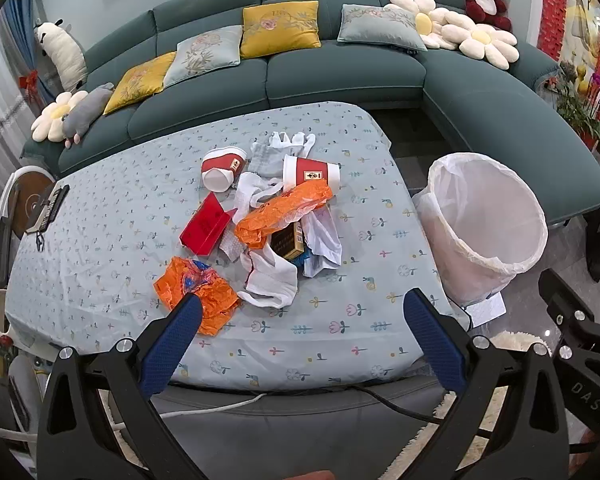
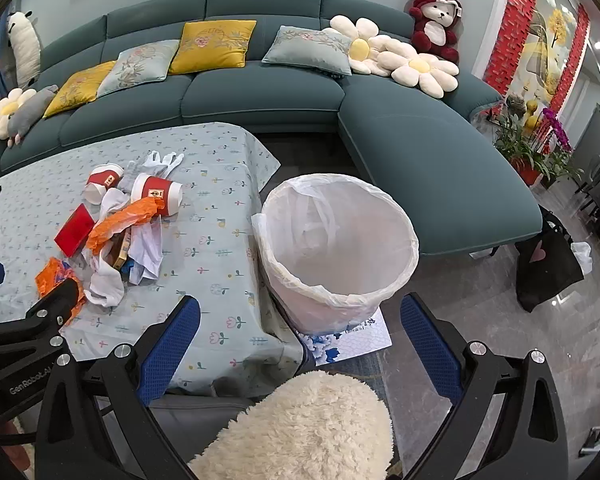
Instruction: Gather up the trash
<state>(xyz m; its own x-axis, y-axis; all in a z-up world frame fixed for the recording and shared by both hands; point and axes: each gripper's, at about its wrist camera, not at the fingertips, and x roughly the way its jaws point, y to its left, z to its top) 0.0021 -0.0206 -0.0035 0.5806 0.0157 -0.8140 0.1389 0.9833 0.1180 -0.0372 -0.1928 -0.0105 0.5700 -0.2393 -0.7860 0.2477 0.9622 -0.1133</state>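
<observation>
A loose heap of trash sits mid-table on the floral tablecloth [image 1: 100, 240], just ahead of the left gripper [image 1: 302, 312]: two red-and-white paper cups [image 1: 312, 176] on their sides, a red box [image 1: 204, 226], crumpled orange plastic bags [image 1: 284, 210], white gloves [image 1: 272, 280] and a dark carton [image 1: 286, 242] all tangled together. Left gripper's jaws stand wide apart with nothing in them, its left fingertip [image 1: 188, 308] overlapping the nearest orange wrapper [image 1: 196, 288], though contact can't be told. Right gripper [image 2: 300, 312] is spread wide and empty too, with the white-lined bin [image 2: 340, 240] straight ahead beside the table and a fluffy cream cushion [image 2: 308, 420] below it.
</observation>
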